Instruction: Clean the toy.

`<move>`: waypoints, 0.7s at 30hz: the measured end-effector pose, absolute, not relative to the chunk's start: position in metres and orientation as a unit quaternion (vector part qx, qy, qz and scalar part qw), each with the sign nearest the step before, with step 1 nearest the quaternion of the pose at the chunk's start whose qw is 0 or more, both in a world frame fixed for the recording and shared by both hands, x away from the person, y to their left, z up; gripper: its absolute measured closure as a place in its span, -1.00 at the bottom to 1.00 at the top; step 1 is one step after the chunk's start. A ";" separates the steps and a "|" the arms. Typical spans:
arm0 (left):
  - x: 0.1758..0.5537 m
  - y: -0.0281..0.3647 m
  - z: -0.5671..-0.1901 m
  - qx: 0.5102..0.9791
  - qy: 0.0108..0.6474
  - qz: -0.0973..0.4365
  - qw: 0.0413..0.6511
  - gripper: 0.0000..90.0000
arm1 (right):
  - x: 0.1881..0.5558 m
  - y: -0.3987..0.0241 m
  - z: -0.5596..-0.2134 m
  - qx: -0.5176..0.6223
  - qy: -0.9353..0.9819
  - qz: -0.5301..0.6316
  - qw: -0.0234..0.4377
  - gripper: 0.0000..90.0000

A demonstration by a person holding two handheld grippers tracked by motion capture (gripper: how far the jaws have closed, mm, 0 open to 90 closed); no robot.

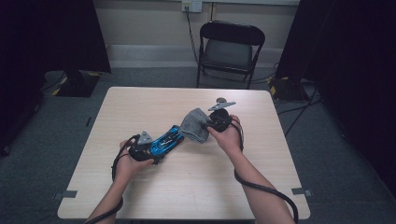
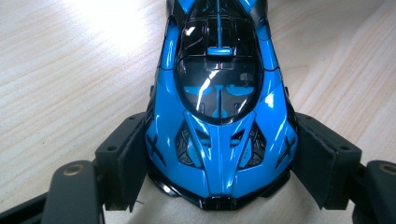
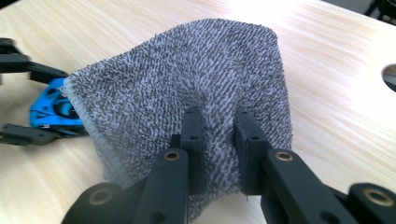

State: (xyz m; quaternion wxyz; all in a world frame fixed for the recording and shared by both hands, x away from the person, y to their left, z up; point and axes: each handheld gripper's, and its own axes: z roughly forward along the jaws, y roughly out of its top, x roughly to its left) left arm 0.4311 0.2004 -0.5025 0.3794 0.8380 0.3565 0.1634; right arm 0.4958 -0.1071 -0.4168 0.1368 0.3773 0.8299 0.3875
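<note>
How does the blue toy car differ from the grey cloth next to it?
The blue toy car is hard, glossy and rigid; the grey cloth is soft, fuzzy terry and bunched. The car sits in the left gripper, gripped at its sides; the cloth is pinched in the right gripper. Both are over the wooden table.

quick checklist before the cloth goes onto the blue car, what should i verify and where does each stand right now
1. Left gripper clamps the blue toy car: ok, both jaws press its flanks near one end.
2. Right gripper holds the grey cloth: ok, a fold is pinched between the jaws.
3. Cloth hangs free past the jaws for wiping: ok, most of it spreads beyond them.
4. Car steadied against the table: cannot tell whether its wheels touch the wood.
5. Cloth already touching the car: cannot tell; the high view shows them meeting edge to edge.
6. Cables clear of the work spot: ok, they trail back toward the person.
</note>
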 end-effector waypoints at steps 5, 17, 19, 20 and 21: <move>0.431 0.200 -0.502 0.839 0.355 0.165 0.379 -0.43 | 0.488 -0.096 -0.412 0.357 0.836 0.395 0.130 0.70; 0.431 0.201 -0.502 0.838 0.358 0.163 0.379 -0.43 | 0.478 -0.062 -0.420 0.331 0.849 0.396 0.113 0.70; 0.431 0.201 -0.502 0.838 0.358 0.162 0.379 -0.43 | 0.477 -0.055 -0.422 0.326 0.851 0.395 0.111 0.70; 0.431 0.201 -0.502 0.838 0.358 0.162 0.379 -0.43 | 0.477 -0.051 -0.423 0.323 0.853 0.394 0.110 0.70; 0.431 0.201 -0.502 0.838 0.358 0.162 0.380 -0.43 | 0.476 -0.047 -0.424 0.320 0.855 0.393 0.111 0.70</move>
